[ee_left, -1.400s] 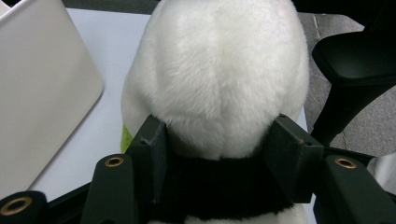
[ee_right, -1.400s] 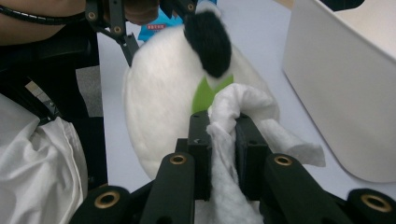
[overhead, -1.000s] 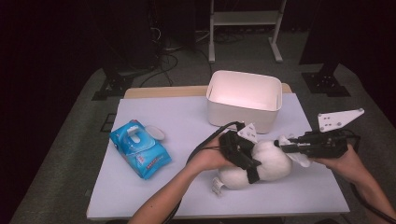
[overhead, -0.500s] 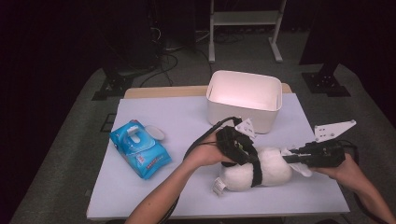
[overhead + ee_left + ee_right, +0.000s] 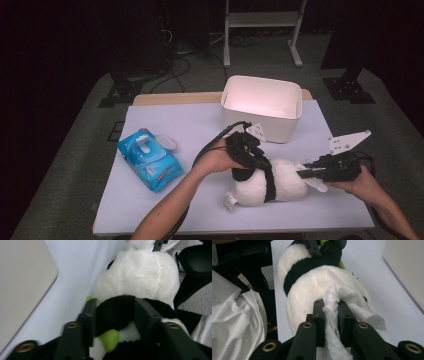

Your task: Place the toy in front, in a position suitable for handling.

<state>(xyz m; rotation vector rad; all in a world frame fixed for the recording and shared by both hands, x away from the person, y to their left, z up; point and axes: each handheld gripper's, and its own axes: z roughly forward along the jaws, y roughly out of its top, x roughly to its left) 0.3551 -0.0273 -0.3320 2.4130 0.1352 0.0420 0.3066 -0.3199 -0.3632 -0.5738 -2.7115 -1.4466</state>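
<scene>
A black and white plush panda [image 5: 270, 182] lies on its side on the pale table cover [image 5: 190, 125]. My left gripper [image 5: 247, 152] reaches in from the left. Its jaws have just been closing and now press on the panda's black arm [image 5: 115, 315], beside a green leaf [image 5: 108, 340]. In the left gripper view the gripper [image 5: 115, 307] looks along the white body [image 5: 140, 272]. My right gripper [image 5: 310, 172] comes in from the right, shut on a white wipe [image 5: 342, 293]. The wipe drapes over the panda's white fur [image 5: 312, 282] just beyond that gripper [image 5: 331, 307].
A white open bin [image 5: 262, 107] stands at the back of the table, close behind the left gripper. A blue pack of wipes [image 5: 150, 160] lies at the left. The table's front edge runs just below the panda. White fabric [image 5: 237, 315] bunches at the left of the right gripper view.
The right gripper has come down and a little left with the wipe, onto the panda. The left gripper has shifted slightly on the panda's black arm.
</scene>
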